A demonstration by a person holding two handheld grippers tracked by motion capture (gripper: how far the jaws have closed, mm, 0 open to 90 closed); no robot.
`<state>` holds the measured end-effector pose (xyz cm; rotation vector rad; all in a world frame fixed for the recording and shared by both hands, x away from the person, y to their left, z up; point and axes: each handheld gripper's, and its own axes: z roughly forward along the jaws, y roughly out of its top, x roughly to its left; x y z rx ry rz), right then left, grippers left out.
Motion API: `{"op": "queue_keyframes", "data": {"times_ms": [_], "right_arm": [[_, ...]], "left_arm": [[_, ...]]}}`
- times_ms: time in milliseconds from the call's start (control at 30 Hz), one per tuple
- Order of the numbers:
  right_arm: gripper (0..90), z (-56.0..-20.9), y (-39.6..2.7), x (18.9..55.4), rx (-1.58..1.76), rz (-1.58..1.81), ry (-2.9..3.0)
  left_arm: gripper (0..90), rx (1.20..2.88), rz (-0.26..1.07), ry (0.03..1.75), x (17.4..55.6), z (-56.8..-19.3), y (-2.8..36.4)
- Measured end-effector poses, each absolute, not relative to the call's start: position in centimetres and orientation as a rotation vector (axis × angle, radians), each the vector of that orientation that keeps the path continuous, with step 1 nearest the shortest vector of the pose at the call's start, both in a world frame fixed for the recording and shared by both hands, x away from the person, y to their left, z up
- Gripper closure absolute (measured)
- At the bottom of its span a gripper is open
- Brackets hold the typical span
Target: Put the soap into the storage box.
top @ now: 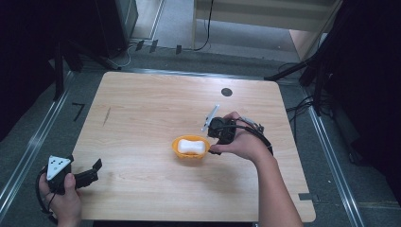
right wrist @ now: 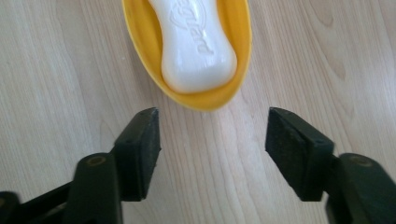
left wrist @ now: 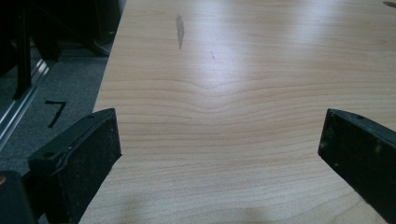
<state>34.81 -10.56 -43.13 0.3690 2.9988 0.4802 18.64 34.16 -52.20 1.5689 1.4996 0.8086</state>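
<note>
High view: white soap bar (top: 190, 145) in yellow soap dish (top: 178, 148) mid tabletop (top: 142, 113); right hand-held gripper (top: 213, 142) just beside dish, forearm angled in; left hand-held gripper (top: 97, 166) well apart, at the tabletop's near-left edge.

Left gripper view: jaws wide, empty.

Right gripper view: jaws open, empty, just short of dish. Probably light, stiff, slippery; best pinched across the narrow waist.

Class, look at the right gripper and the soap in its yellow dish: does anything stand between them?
Nothing visible does. The right gripper is open, and bare table lies between it and the dish holding the soap.
</note>
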Motion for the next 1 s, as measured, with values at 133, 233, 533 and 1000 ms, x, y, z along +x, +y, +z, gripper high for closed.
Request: {"op": "queue_keyframes", "data": {"times_ms": [133,233,533,1000], "right_arm": [[25.1,-43.4,-11.8,34.1,0.451,0.493,2.981],[17.9,-43.8,-12.9,33.7,0.495,0.501,2.962],[0.0,-45.8,-16.4,32.1,0.658,0.515,2.963],[0.0,-47.5,-21.3,30.0,0.879,0.646,2.805]], "left_arm": [[0.0,1.572,0.808,1.5,18.7,-52.2,34.1],[0.0,1.569,0.809,1.499,18.6,-52.2,34.2],[0.0,1.57,0.817,1.497,18.5,-52.2,34.1],[0.0,1.579,0.824,1.494,18.5,-52.2,34.0]]}}
